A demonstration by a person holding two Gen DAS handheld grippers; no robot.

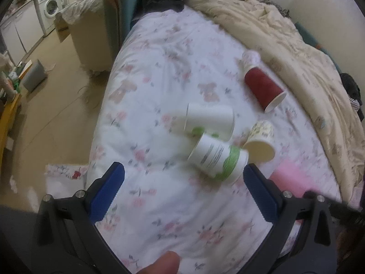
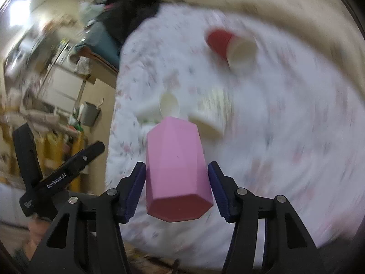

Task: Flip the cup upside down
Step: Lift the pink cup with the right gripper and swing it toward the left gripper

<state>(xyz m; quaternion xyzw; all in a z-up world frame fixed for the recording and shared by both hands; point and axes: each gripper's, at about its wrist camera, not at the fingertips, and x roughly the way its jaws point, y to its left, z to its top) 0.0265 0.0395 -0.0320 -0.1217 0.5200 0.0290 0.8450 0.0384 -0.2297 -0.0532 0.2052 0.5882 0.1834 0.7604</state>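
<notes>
My right gripper [image 2: 176, 173] is shut on a pink faceted cup [image 2: 175, 171] and holds it tilted above the bed, its open mouth facing the camera. My left gripper [image 1: 183, 175] is open and empty above the floral bedsheet [image 1: 159, 205]. Ahead of it lie several paper cups on their sides: a white and green cup [image 1: 217, 157], a plain white cup [image 1: 208, 119], a yellowish patterned cup [image 1: 261, 140] and a red cup [image 1: 264, 89]. The red cup [image 2: 222, 42] also shows, blurred, in the right wrist view. The pink cup shows at the left wrist view's right edge [image 1: 287, 178].
A beige quilt [image 1: 296, 52] is bunched along the bed's far and right side. Left of the bed is wooden floor [image 1: 57, 105] with a grey bin [image 1: 34, 75], cabinets and a washing machine [image 1: 51, 8]. The left gripper's black handle [image 2: 57, 171] shows in the right wrist view.
</notes>
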